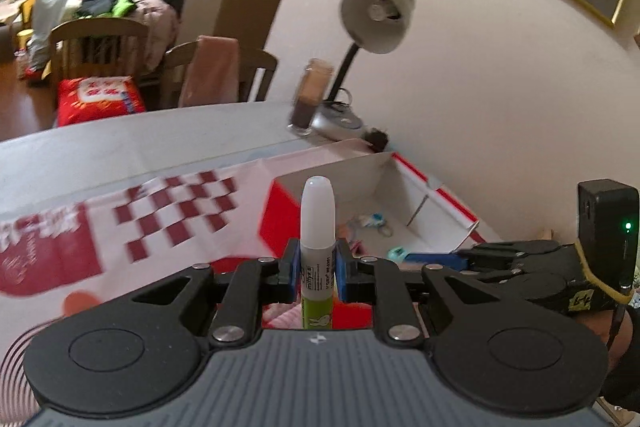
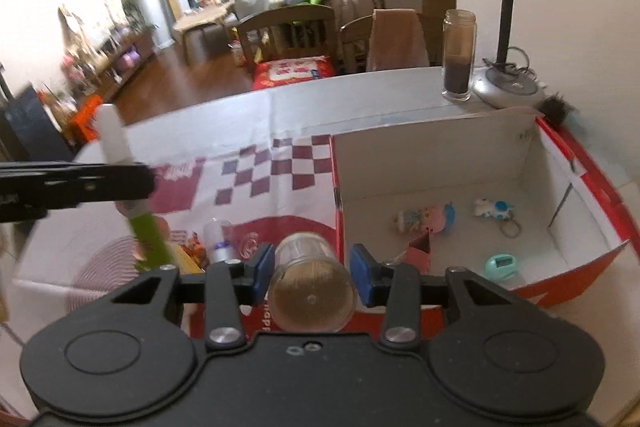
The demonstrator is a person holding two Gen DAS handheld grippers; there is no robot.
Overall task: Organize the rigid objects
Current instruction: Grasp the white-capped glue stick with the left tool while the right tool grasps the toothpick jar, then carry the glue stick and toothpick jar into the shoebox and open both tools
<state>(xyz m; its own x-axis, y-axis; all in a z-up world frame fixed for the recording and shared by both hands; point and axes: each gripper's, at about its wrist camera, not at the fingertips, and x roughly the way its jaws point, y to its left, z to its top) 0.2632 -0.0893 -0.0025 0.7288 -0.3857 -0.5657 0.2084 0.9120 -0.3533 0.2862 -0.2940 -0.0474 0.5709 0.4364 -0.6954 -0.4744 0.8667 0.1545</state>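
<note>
Left gripper (image 1: pixel 317 273) clamps glue stick (image 1: pixel 317 227); right gripper (image 2: pixel 312 269) grips jar (image 2: pixel 310 283) — box (image 2: pixel 440 163) holds maybe toys (image 2: pixel 426 217).

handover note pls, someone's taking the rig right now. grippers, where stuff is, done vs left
Left gripper: shut on the glue stick, held upright with the white cap up, short of the box.
Right gripper: a clear round jar sits between its fingers, but gaps show on both sides, so I cannot tell if it is gripped.
Done: the box already holds two small toys, a keychain figure, a teal gadget and a pink carton.
Left: drop the glue stick and the jar in the box, then collect the small bottle and bits on the cloth left of the box.
</note>
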